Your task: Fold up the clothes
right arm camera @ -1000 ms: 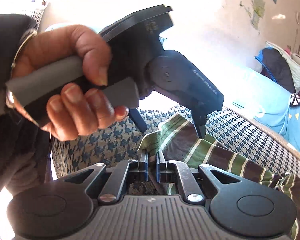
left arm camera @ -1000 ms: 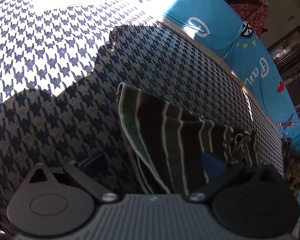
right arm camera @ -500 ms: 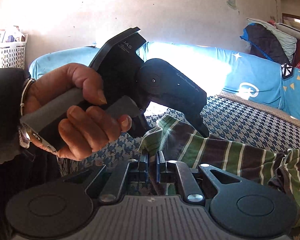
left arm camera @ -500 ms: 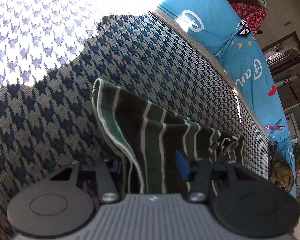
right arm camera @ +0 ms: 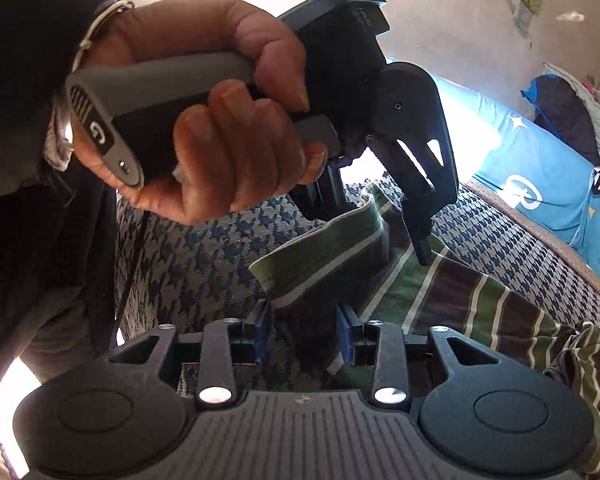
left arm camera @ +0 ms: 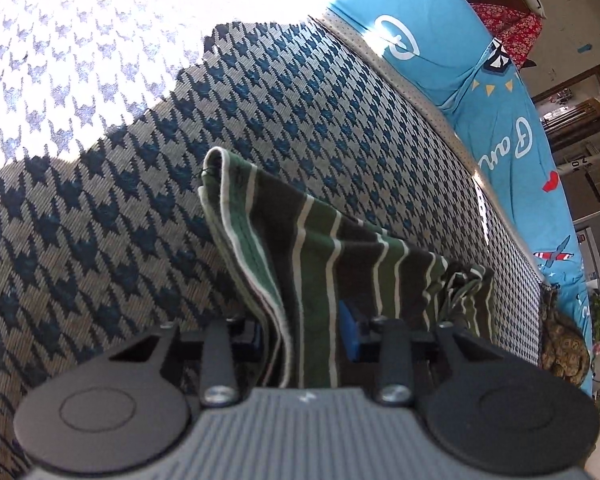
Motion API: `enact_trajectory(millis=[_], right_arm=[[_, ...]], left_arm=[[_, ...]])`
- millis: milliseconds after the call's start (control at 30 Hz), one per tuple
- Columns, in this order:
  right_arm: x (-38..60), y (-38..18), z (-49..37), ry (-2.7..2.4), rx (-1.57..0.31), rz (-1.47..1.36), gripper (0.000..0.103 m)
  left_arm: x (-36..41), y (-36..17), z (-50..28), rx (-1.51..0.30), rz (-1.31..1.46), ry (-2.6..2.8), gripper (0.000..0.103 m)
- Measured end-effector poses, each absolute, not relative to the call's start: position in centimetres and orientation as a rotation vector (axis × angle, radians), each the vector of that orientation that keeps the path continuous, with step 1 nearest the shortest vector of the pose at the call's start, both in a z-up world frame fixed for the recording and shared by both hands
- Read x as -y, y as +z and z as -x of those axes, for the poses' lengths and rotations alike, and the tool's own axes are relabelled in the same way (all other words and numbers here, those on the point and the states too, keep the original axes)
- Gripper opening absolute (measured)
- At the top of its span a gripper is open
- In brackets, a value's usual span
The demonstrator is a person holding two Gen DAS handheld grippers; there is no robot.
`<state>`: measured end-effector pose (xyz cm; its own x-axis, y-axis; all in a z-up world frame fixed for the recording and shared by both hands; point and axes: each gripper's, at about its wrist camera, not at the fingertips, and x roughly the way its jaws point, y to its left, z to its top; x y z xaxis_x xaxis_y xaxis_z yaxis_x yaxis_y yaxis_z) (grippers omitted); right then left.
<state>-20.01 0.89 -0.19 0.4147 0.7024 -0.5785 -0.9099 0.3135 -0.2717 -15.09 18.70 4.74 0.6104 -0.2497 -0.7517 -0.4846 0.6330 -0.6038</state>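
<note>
A green and dark brown striped garment lies on the houndstooth cover, one hemmed corner raised. In the left wrist view my left gripper has that corner between its blue pads. Its jaws are closing and the cloth fills the gap. The right wrist view shows the same left gripper in a person's hand, pinching the garment from above. My right gripper sits just below it. Its jaws are opening and the pads stand off the fold hanging between them.
The houndstooth cover spreads all around, sunlit at the far left. Blue printed bedding runs along its far edge. A brownish bundle and a plant sit at the right end. A dark sleeve fills the left.
The left jaws went from wide open to closed on the raised corner. The right jaws, pinched shut on the cloth before, have parted, and the right gripper has sunk a little.
</note>
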Motion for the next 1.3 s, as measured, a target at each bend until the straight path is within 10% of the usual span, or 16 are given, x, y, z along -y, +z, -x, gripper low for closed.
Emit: enact_trajectory(millis=[333, 467, 700, 967, 1300], right_arm=[[-2.2, -1.9, 21.1, 1.038, -0.227, 0.744, 0.045], [-2.2, -2.0, 21.0, 0.998, -0.227, 0.755, 0.009], [-0.8, -0.8, 20.2, 0.972, -0.206, 0.708, 0.007], [0.4, 0.5, 21.8, 0.968, -0.181, 0.679, 0.007], [2.8, 2.2, 21.4, 0.866, -0.129, 0.631, 0.006]], left_arm=[[-19.1, 4.5, 15.2, -0.93, 0.925, 0.167, 0.032], [-19.5, 4.6, 14.7, -0.909, 0.893, 0.201, 0.035], [-19.4, 4.6, 13.9, -0.884, 0.878, 0.217, 0.04], [-18.9, 4.6, 13.8, -0.842, 0.875, 0.268, 0.009], [-15.4, 7.9, 12.1, -0.718, 0.875, 0.23, 0.007]])
